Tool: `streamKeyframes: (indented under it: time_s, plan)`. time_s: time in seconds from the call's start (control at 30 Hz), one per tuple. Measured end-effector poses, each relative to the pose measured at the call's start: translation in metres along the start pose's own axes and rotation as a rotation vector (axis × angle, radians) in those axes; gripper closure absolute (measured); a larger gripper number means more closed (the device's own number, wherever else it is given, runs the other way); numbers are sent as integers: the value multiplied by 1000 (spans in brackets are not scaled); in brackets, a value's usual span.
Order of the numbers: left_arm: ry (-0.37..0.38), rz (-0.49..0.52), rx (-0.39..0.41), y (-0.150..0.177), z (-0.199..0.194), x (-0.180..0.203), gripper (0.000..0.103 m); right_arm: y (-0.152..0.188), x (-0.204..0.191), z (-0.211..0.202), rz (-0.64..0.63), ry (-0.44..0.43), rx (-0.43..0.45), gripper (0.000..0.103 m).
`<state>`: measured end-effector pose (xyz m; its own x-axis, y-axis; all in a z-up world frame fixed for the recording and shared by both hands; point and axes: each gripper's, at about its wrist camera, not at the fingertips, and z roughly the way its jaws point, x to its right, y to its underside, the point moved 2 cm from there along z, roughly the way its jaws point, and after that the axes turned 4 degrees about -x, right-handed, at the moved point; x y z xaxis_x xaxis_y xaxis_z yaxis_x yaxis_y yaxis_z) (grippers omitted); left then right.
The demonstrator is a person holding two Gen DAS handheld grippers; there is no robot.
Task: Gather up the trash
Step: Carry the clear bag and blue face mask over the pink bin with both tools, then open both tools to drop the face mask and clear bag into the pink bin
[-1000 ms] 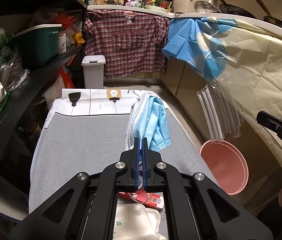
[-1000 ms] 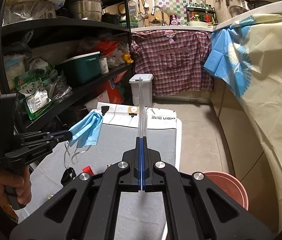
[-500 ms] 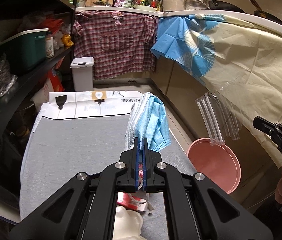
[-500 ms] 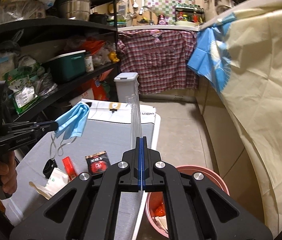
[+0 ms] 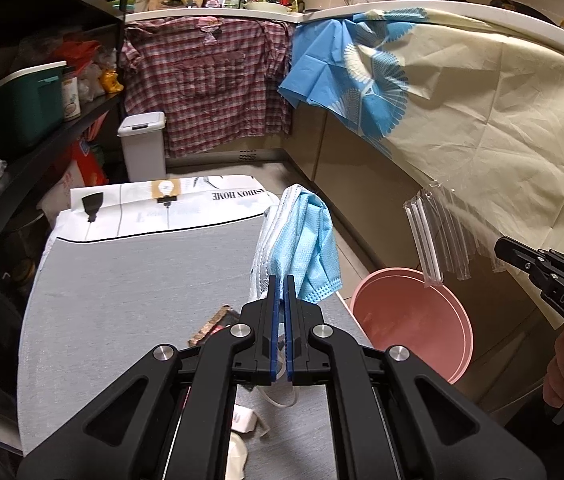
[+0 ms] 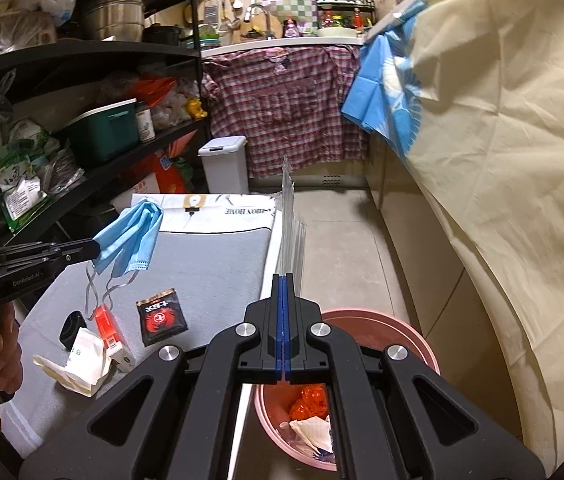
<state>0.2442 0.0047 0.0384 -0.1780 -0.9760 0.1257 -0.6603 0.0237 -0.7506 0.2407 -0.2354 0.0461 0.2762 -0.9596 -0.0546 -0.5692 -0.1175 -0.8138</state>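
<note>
My left gripper is shut on a blue face mask, held above the grey table's right side; the mask and that gripper also show in the right wrist view. My right gripper is shut on a clear plastic wrapper, held above the pink bin. From the left wrist view the wrapper hangs over the bin, gripped by the right gripper. The bin holds orange and white trash.
On the grey table lie a black sachet, a red-and-white packet, crumpled white paper and a small black object. A white pedal bin stands beyond. Black shelves left; cloth-draped counter right.
Both grippers have moved right. The wrapper is now over the pink bin, and the mask is nearer the table's right edge.
</note>
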Motion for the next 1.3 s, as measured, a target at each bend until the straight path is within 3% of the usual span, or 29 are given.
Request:
streamKeyframes:
  time_s: [0.83, 1.3]
  plan:
    - [73, 64, -38, -4, 38, 59, 101, 12, 48, -1, 81, 83, -27, 103]
    - [152, 118, -65, 1, 56, 101, 101, 18, 68, 3, 121, 130, -65, 103]
